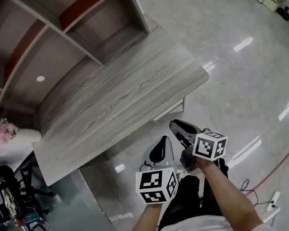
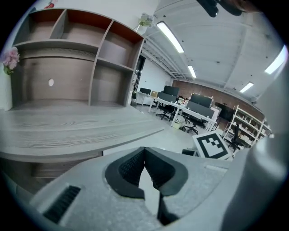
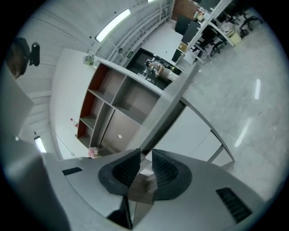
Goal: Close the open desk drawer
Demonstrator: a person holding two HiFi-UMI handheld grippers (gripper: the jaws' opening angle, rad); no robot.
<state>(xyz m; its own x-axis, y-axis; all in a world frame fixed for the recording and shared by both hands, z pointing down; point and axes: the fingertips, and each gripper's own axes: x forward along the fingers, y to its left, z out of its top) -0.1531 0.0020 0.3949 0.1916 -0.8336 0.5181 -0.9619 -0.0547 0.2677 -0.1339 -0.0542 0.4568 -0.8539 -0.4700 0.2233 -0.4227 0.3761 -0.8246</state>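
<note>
1. Here's the drawer [image 1: 170, 111]: a pale front poking out from under the near edge of the table [image 1: 121, 105], towards its right-hand corner in the head view. How far out it stands can't be judged from here.
2. The table top is grey wood grain and lies bare across the middle of the head view.
3. Right gripper [image 1: 175, 125] next. It hangs over the floor [image 1: 245, 70], and its tips point at the drawer from just short of the front.
4. Its own view shows the jaws of the right gripper [image 3: 144, 155] narrow. The 2 ribbed pads sit a slim gap apart, with only background in that gap.
5. Left gripper [image 1: 164, 140] sits just beside it, a touch nearer the person, and aims the same way.
6. In the left gripper view the jaws of the left gripper [image 2: 144, 151] are together, tips meeting, gripping nothing.
7. Each gripper carries its marker cube [image 1: 156, 186], and a forearm runs back from each to the bottom of the head view.
8. Further out, a shelf unit [image 1: 68, 37] with red-brown backs stands at the far side of the table.
9. Pink flowers [image 1: 5, 129] sit at the left end of the table.
10. The glossy floor spreads away to the right, and office desks [image 2: 189, 113] line the room beyond.
</note>
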